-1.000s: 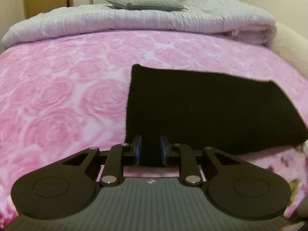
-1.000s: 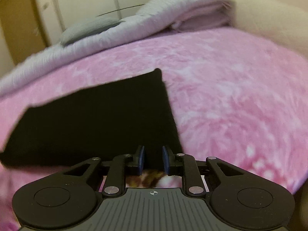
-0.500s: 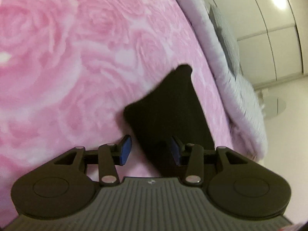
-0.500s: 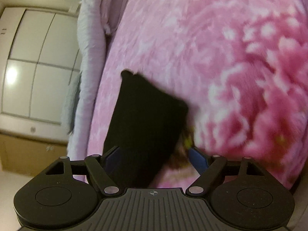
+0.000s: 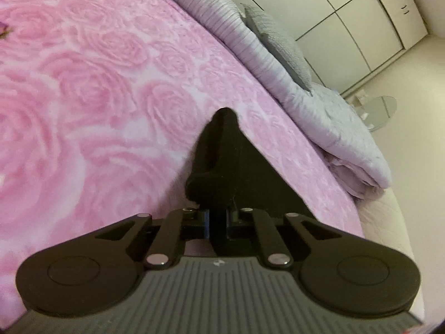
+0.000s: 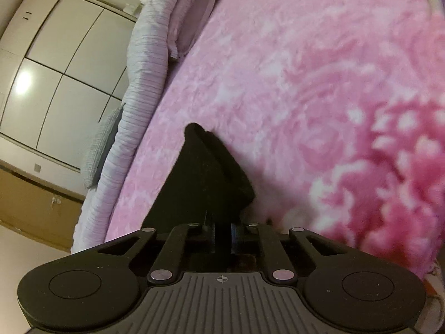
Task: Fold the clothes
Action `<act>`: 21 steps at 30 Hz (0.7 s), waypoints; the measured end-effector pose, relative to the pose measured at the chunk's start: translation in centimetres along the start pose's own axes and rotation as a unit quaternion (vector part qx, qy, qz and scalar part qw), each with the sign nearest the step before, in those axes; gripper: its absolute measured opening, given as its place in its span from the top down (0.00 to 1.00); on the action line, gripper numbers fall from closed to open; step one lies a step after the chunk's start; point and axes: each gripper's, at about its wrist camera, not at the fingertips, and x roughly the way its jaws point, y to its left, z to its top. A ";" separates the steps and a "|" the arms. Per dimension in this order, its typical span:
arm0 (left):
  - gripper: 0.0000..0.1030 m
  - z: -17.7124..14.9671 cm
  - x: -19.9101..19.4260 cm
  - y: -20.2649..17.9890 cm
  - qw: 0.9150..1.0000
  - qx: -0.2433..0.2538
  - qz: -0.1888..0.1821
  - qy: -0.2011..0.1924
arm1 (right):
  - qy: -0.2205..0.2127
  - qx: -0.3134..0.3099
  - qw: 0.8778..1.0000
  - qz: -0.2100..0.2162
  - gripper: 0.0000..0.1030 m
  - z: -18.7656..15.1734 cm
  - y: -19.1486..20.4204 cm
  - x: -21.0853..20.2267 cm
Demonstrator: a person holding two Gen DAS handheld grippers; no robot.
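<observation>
A black garment (image 5: 222,161) lies folded on the pink rose blanket (image 5: 97,83). In the left wrist view its near edge is bunched into a thick ridge, and my left gripper (image 5: 217,217) is rolled sideways with its jaws closing on it; the pads pinch the fabric. The right wrist view shows the other end of the black garment (image 6: 205,178), also gathered into a ridge. My right gripper (image 6: 222,232), rolled the opposite way, has its jaws closing on that edge with the cloth pressed between the pads.
A folded grey duvet (image 5: 278,64) with a grey pillow (image 5: 281,41) on it lies along the far side of the bed. Behind stands a pale wardrobe (image 5: 347,14). The pink blanket (image 6: 306,83) stretches wide around the garment.
Both grippers rolled sideways, spread wide around the garment's ends half a second ago, and have now closed on them. The flat cloth is now gathered into ridges at both ends.
</observation>
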 end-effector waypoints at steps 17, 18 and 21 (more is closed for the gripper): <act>0.81 0.9 -6.4 -1.5 0.980 0.176 0.084 -0.035 | -0.108 -0.209 0.965 -0.114 0.81 -1.4 1.7 -9.4; 0.81 0.7 -6.1 -2.3 0.979 0.190 0.072 -0.024 | -0.103 -0.239 0.961 -0.097 0.81 -1.8 2.6 -9.4; 0.80 -1.3 -4.2 -5.4 0.966 0.250 0.066 0.011 | -0.056 -0.318 0.945 -0.055 0.81 -4.3 5.4 -7.4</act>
